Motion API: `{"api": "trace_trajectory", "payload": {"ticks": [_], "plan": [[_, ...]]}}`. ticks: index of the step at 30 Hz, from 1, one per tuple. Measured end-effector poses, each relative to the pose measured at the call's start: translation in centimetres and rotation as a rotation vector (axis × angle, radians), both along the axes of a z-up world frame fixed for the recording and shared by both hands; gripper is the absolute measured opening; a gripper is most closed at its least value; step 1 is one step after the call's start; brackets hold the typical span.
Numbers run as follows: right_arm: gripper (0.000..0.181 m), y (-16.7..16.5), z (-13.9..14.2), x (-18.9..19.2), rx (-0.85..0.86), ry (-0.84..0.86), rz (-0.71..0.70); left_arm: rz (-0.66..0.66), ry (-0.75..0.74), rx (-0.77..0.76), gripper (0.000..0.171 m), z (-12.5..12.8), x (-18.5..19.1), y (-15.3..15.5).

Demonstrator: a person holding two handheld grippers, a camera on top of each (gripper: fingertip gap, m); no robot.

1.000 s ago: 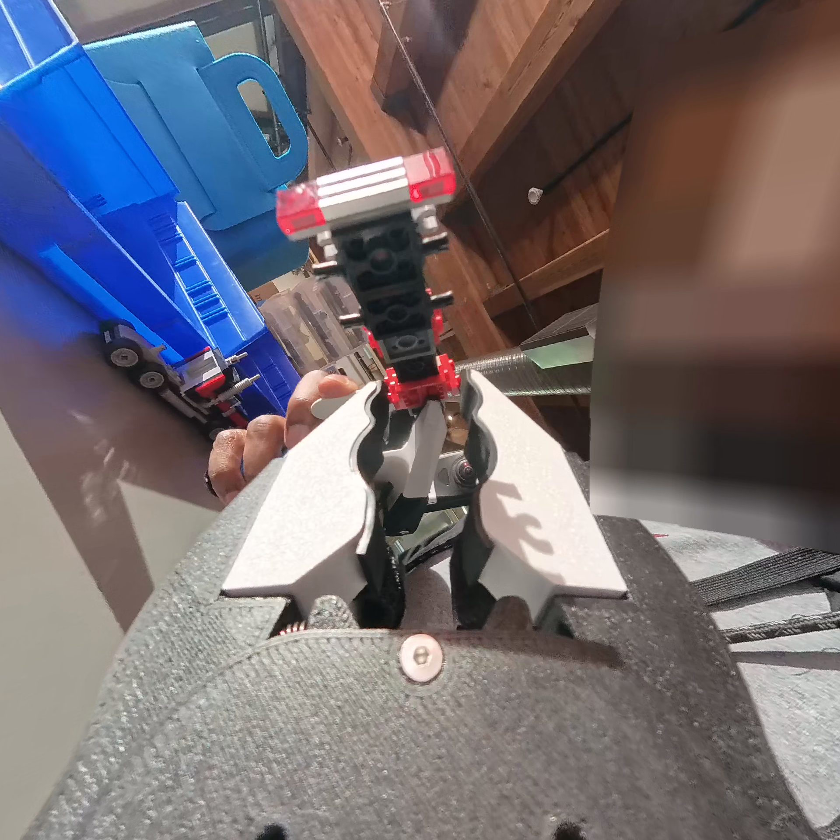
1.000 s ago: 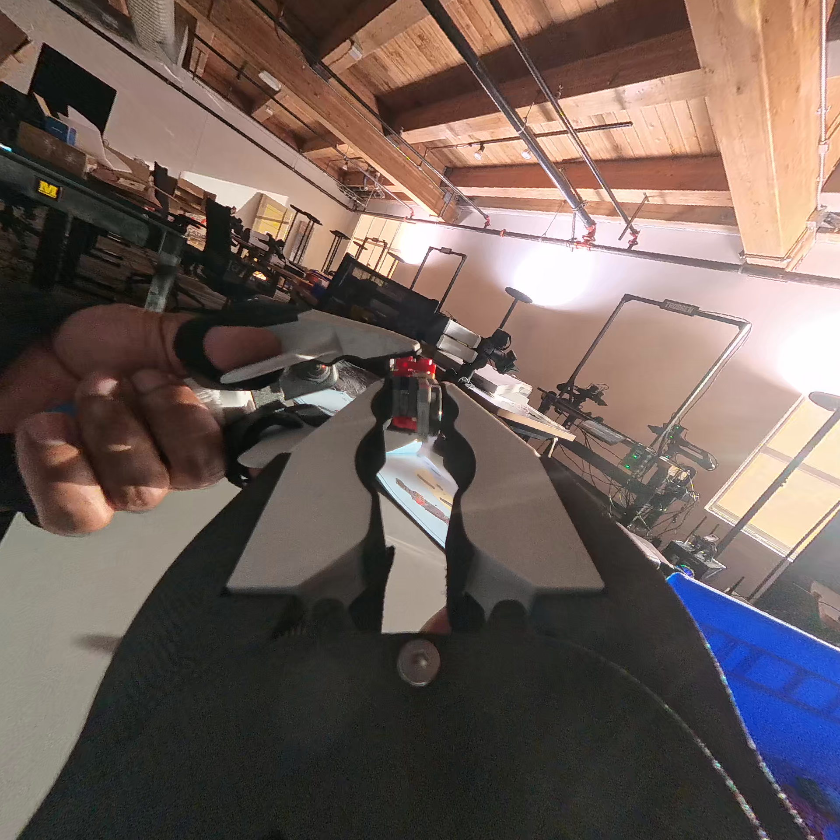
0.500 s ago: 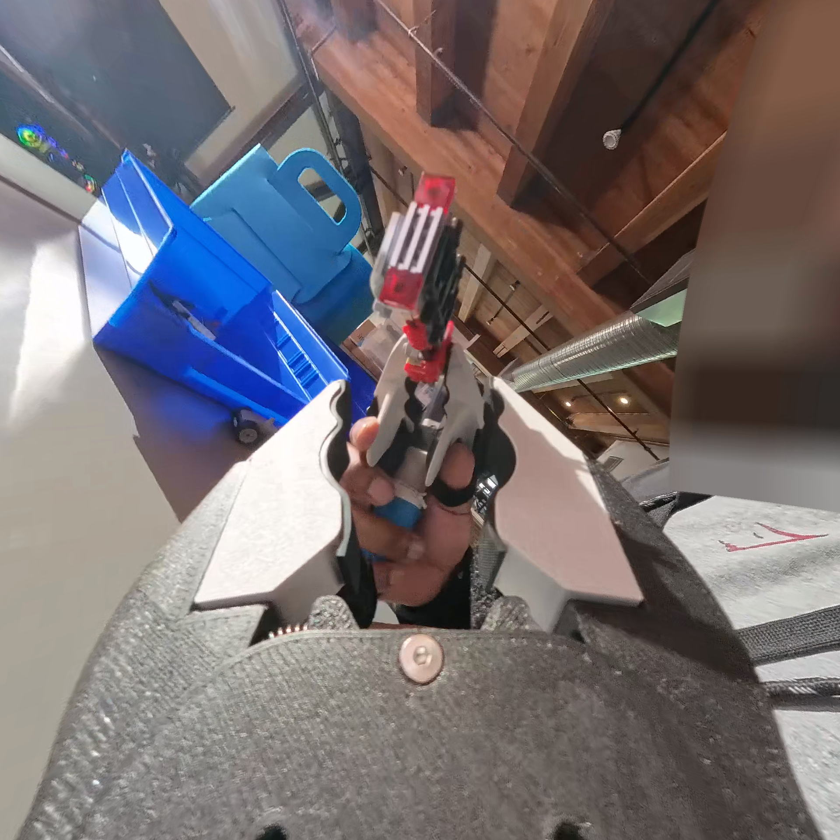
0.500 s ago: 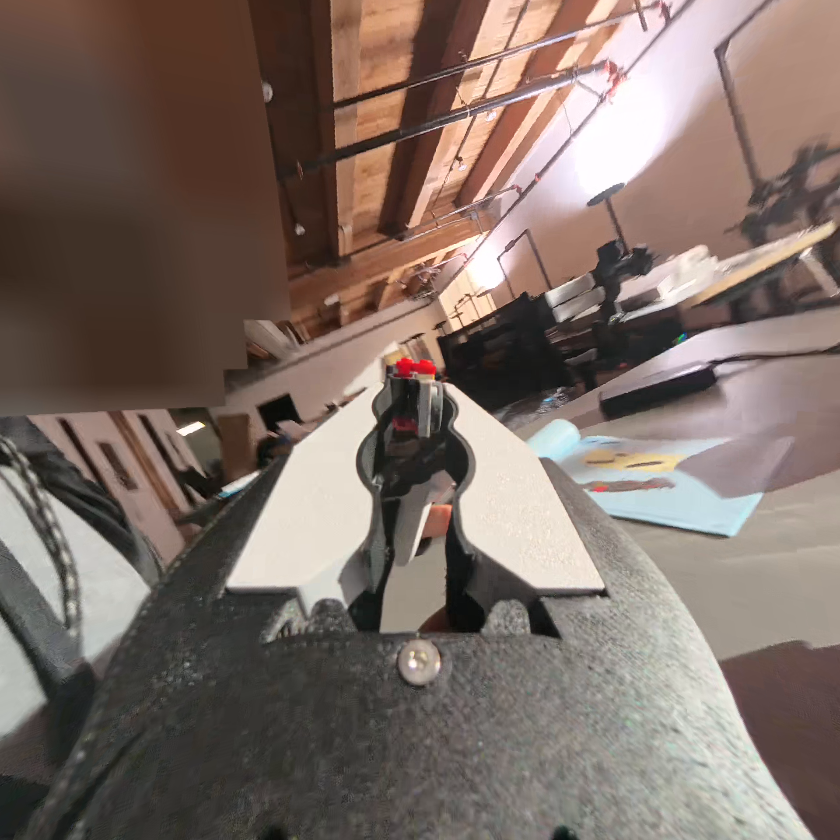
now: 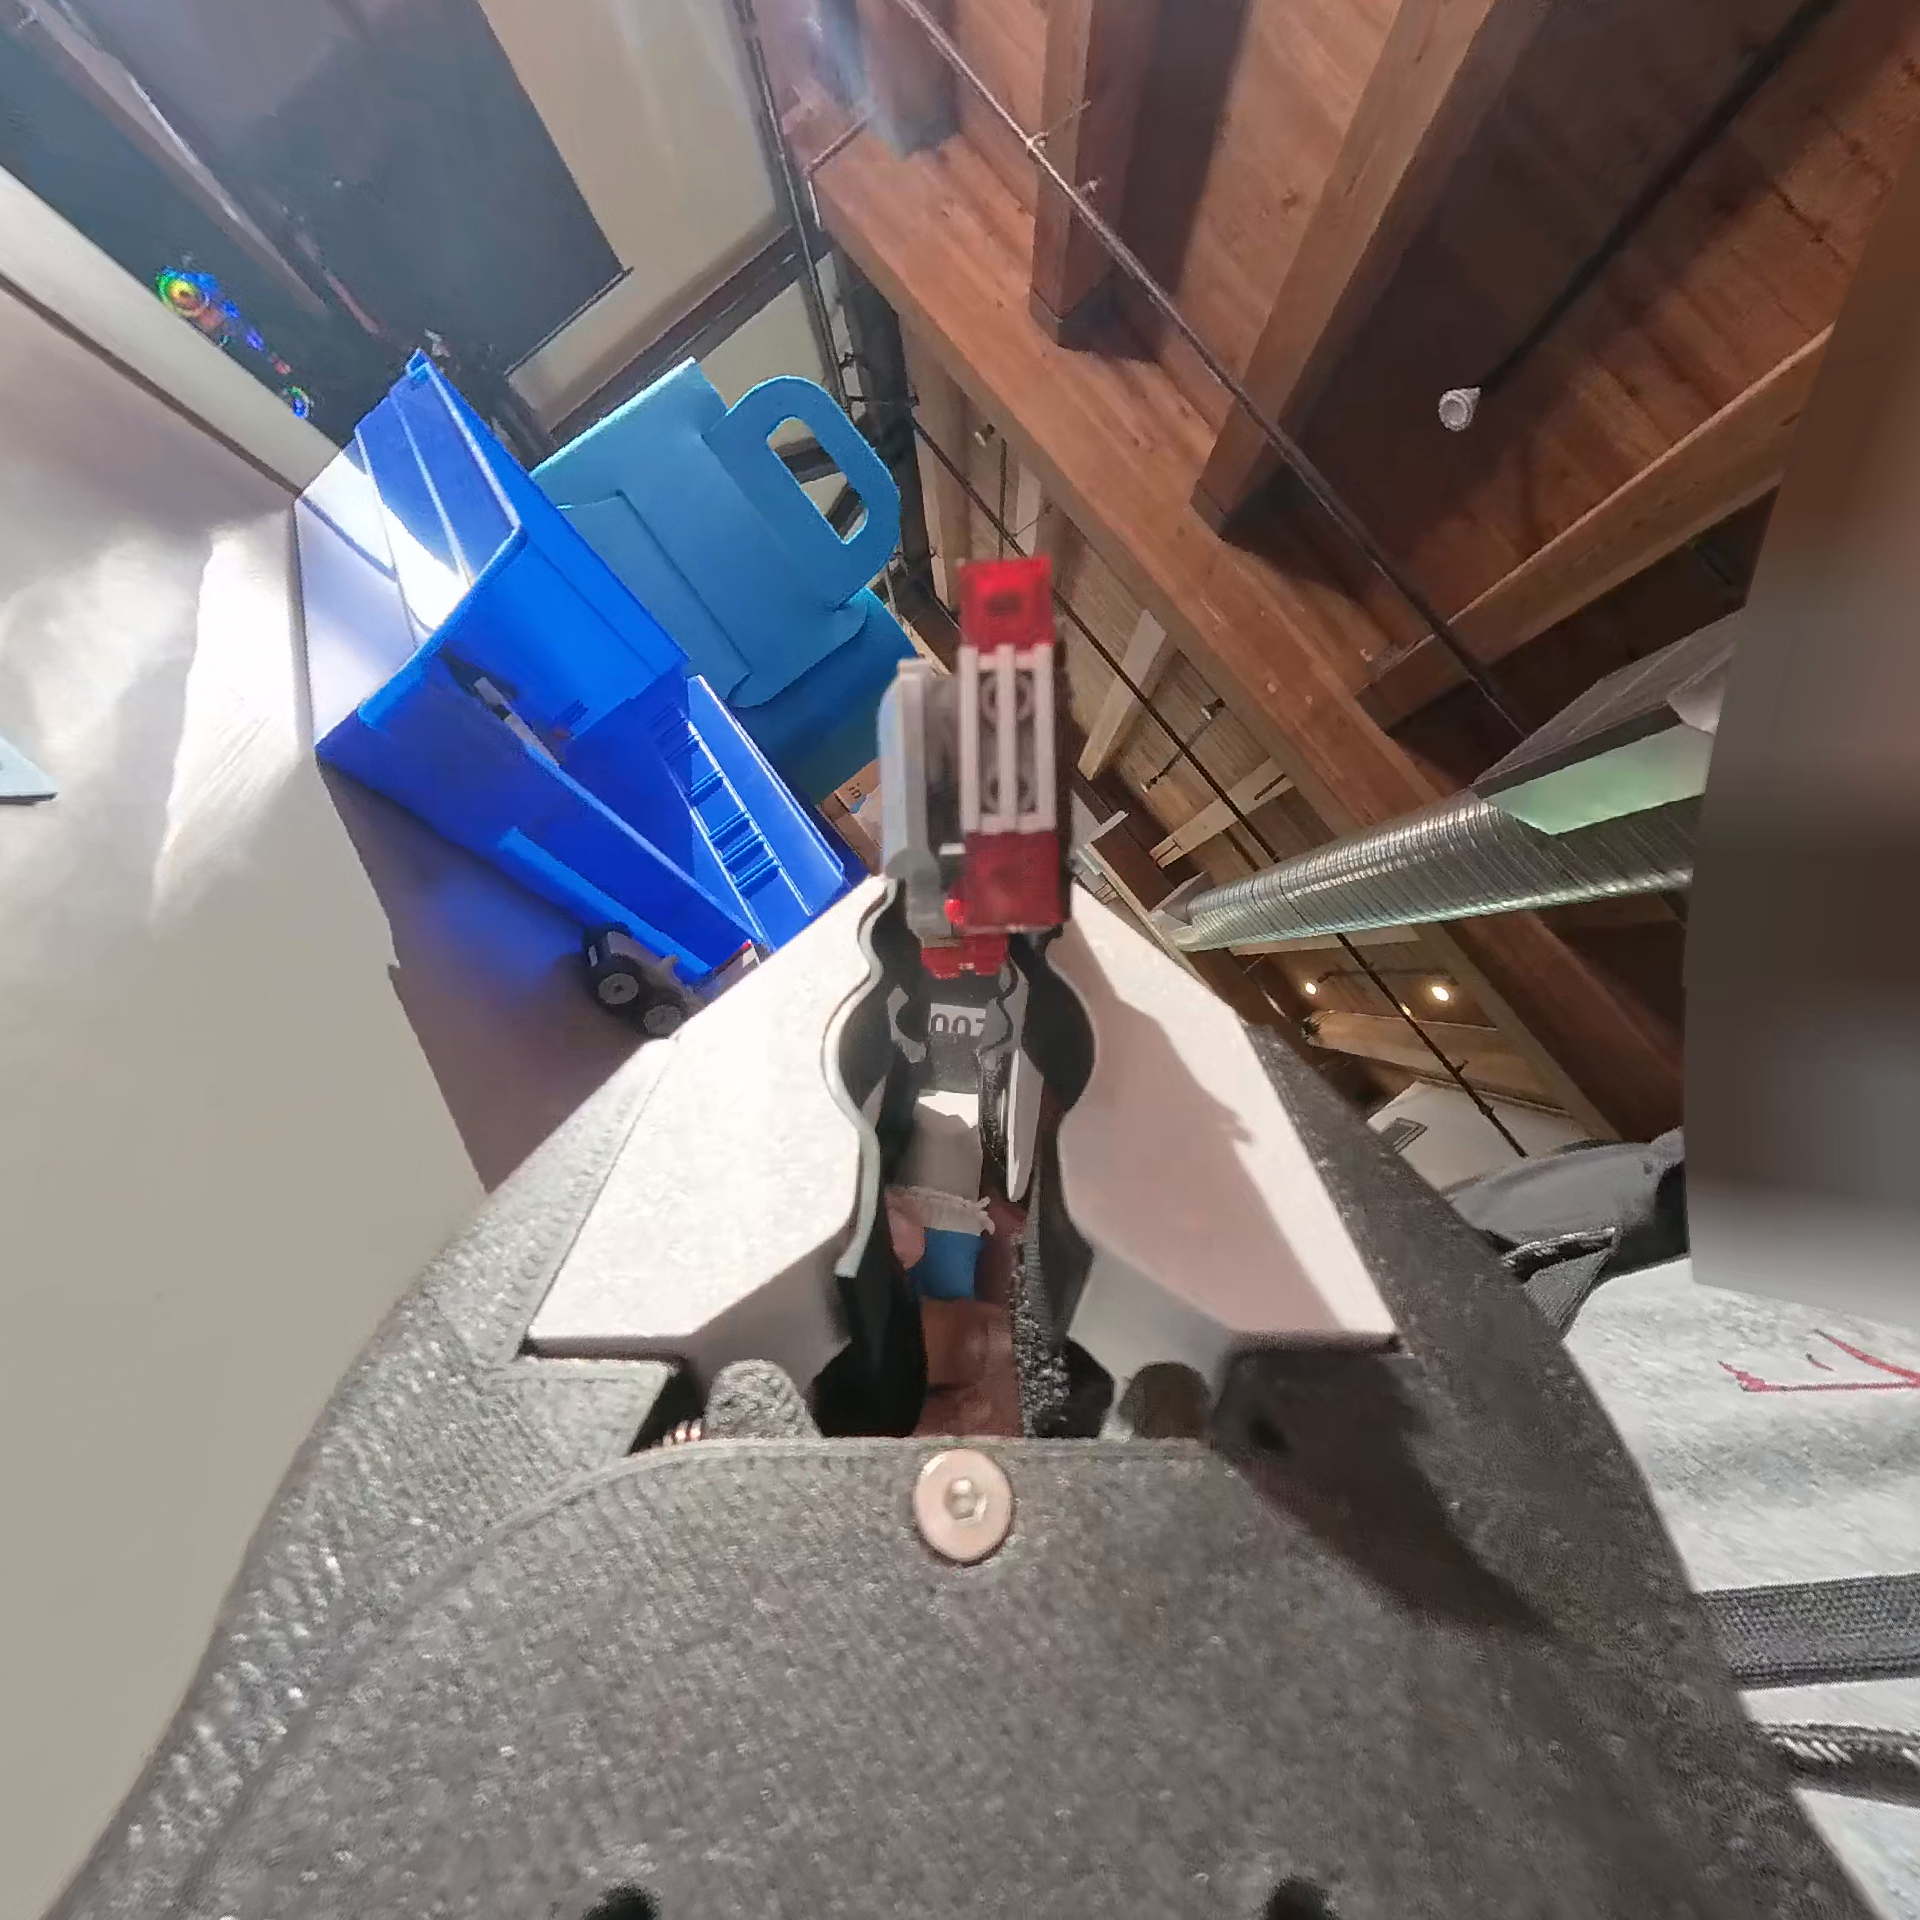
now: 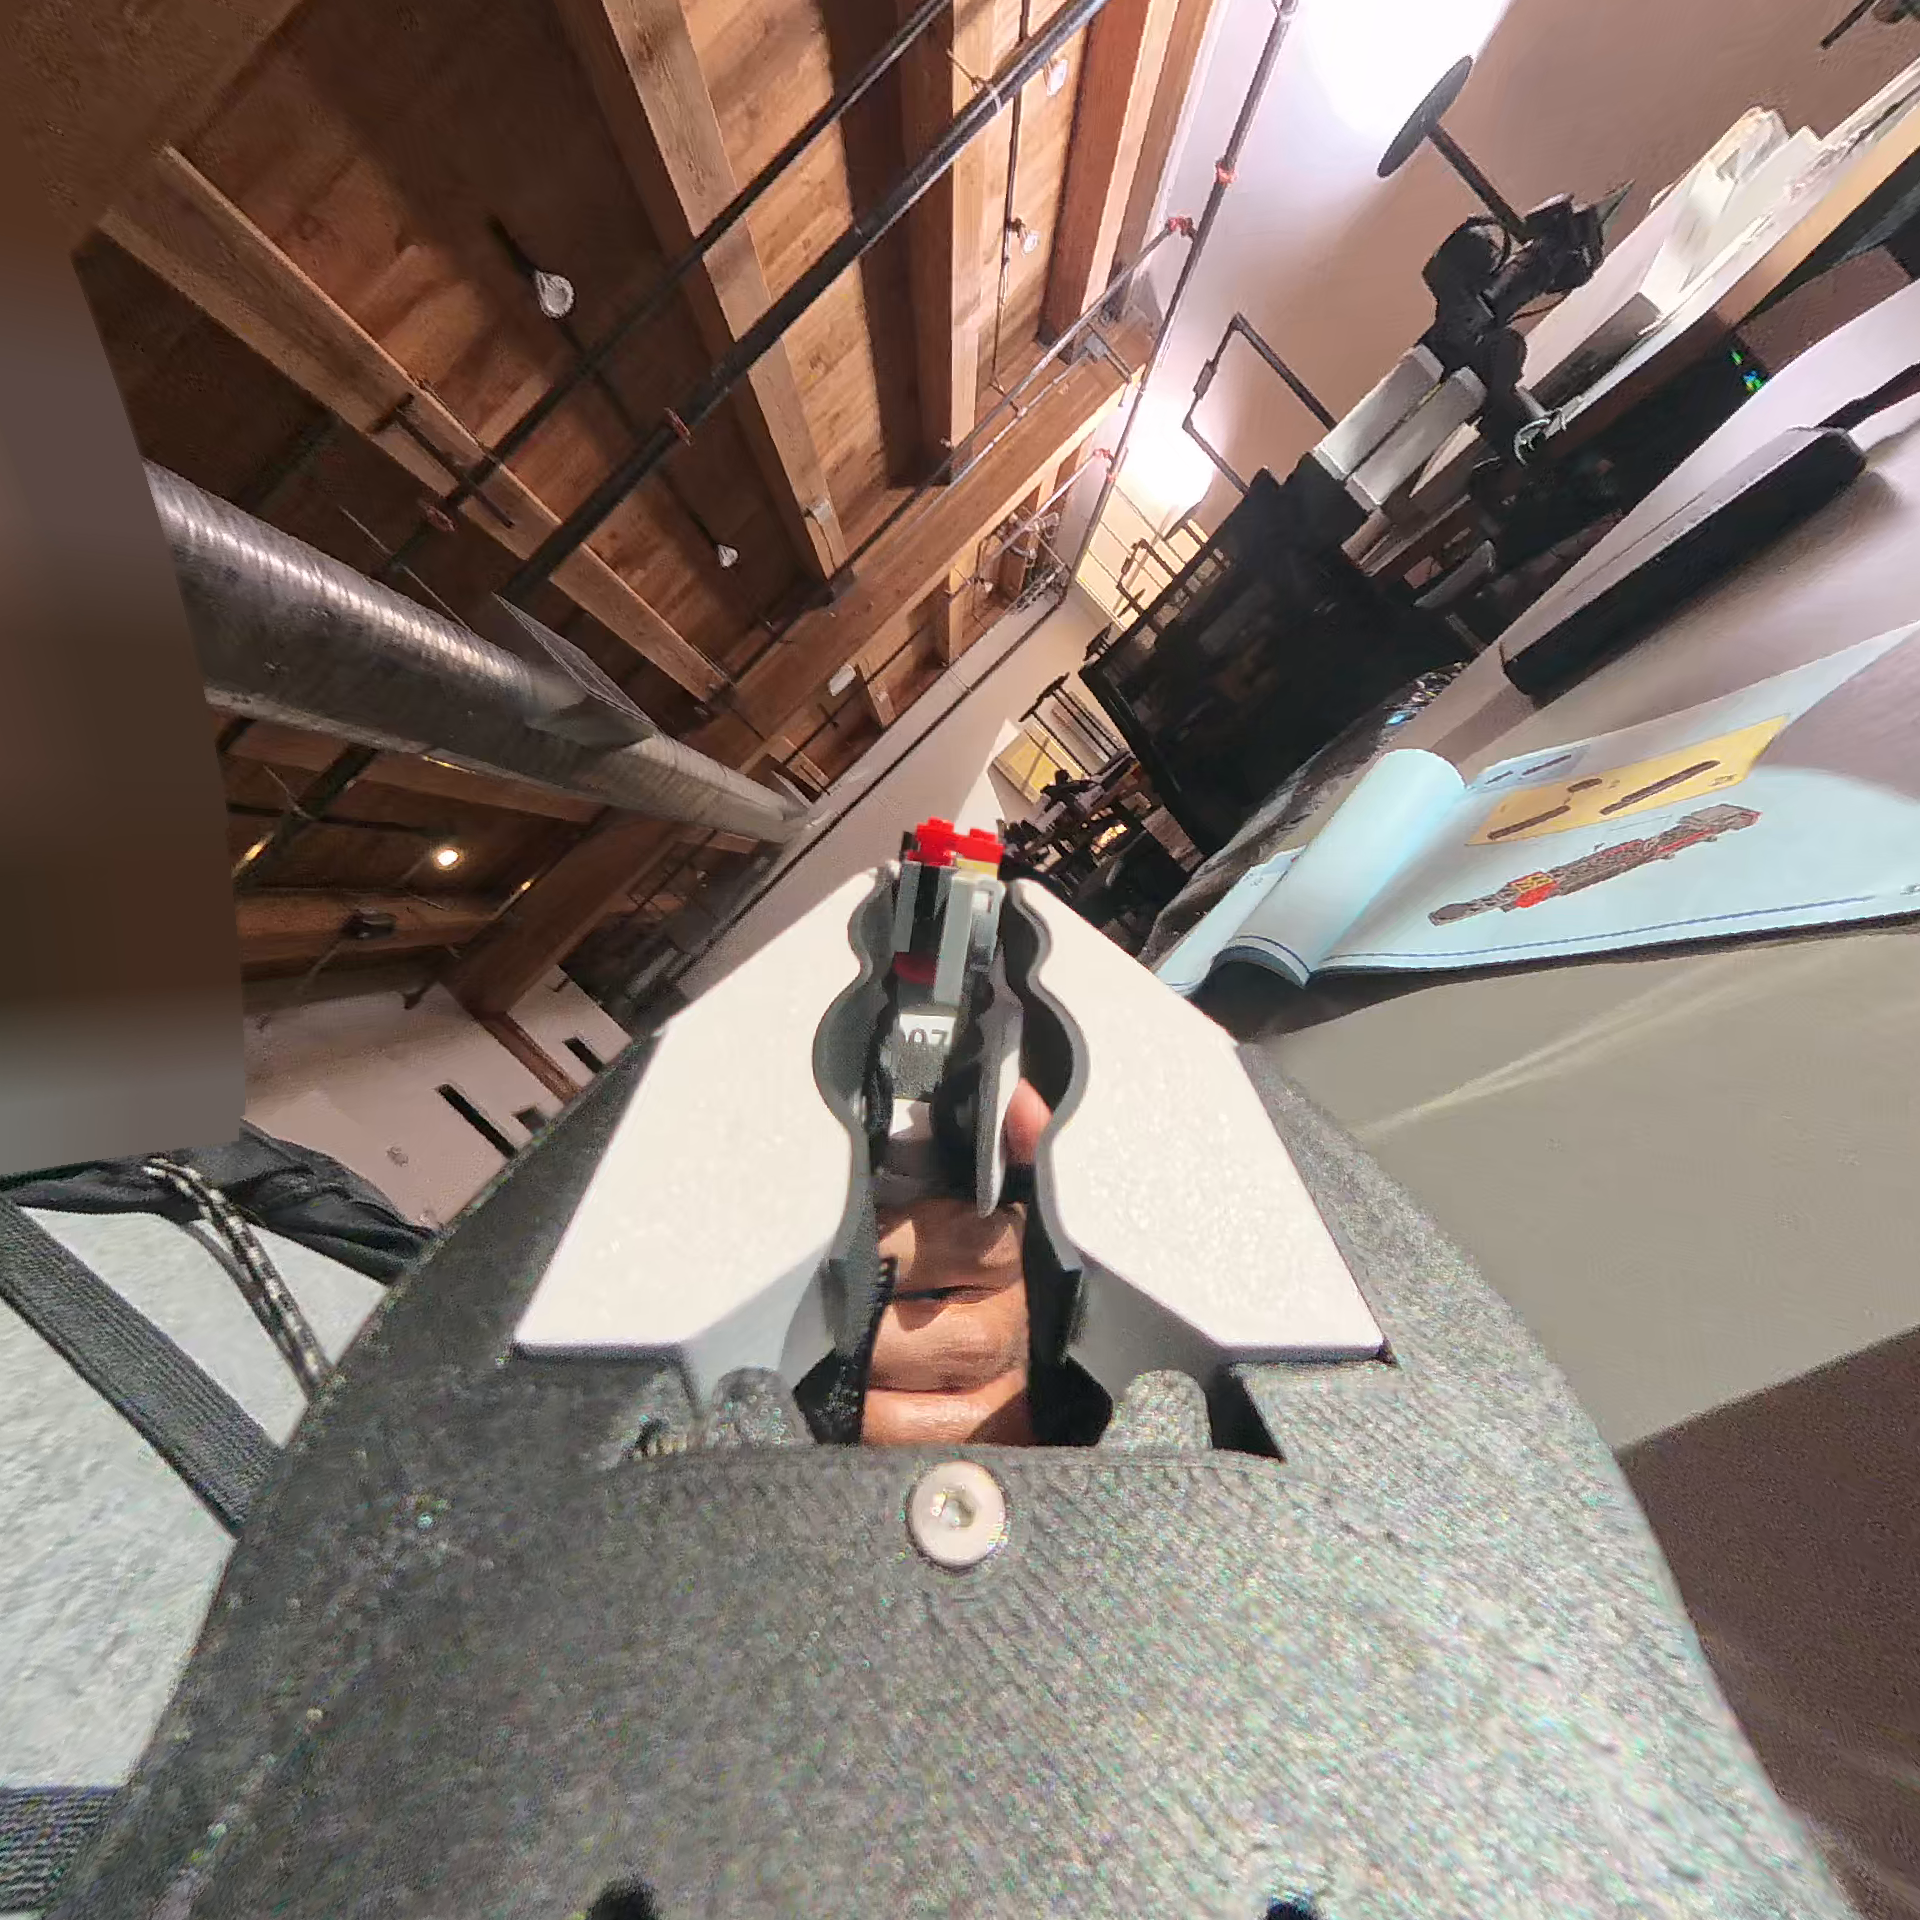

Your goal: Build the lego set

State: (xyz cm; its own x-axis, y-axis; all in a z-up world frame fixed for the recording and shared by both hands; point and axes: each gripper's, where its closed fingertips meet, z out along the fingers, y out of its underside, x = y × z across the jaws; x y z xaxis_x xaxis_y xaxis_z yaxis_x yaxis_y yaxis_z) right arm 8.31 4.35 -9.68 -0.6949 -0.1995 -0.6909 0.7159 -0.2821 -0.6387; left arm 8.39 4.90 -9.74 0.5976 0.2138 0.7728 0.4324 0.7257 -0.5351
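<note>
The lego assembly (image 5: 1003, 748) is a narrow black, grey and white build with clear red ends. It stands upright in the air, out past the tips of my left gripper (image 5: 971, 904), which is shut on its lower red end. My right gripper (image 6: 948, 883) is shut on the same assembly (image 6: 951, 852), and only its red and grey end shows between the tips. The two grippers face each other, tip to tip. Each view shows the other gripper's fingers (image 5: 951, 1039) and a hand behind it (image 6: 940, 1340) through the gap.
Blue plastic bins (image 5: 540, 707) and a light blue lid with a handle (image 5: 748, 520) stand on the grey table (image 5: 156, 1039). A small lego truck (image 5: 644, 982) sits beside them. An open instruction booklet (image 6: 1558, 862) and a flat black device (image 6: 1683, 561) lie on the table. My left and right fingertips are right by each other. Both grippers' tips are roughly 20 centimetres from the small lego truck (image 5: 644, 982).
My left gripper was open half a second ago and has closed on the assembly. Both grippers have turned, and the assembly now shows edge-on and upright.
</note>
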Motion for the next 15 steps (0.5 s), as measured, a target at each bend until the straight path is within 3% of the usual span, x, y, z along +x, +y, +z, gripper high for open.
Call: {"api": "trace_trajectory", "payload": {"ticks": [2, 6, 11, 15], "plan": [[0.025, -0.1, -0.3, -0.1, 0.034, 0.036, -0.012, -0.008, -0.038, 0.033, 0.019, -0.4, -0.1, -0.1], [0.050, -0.2, -0.7, -0.8, 0.148, 0.199, -0.080, 0.000, -0.083, 0.105, 0.019, -0.6, -0.3, -0.9], [0.063, 0.8, -0.1, -1.5, 0.315, 0.718, -0.215, -0.012, -0.142, 0.072, 0.020, -1.2, -0.1, -1.4], [0.063, 0.1, -0.3, -0.1, 0.397, 1.106, -0.160, -0.040, -0.188, 0.042, 0.019, -1.7, 0.1, -1.4]]}}
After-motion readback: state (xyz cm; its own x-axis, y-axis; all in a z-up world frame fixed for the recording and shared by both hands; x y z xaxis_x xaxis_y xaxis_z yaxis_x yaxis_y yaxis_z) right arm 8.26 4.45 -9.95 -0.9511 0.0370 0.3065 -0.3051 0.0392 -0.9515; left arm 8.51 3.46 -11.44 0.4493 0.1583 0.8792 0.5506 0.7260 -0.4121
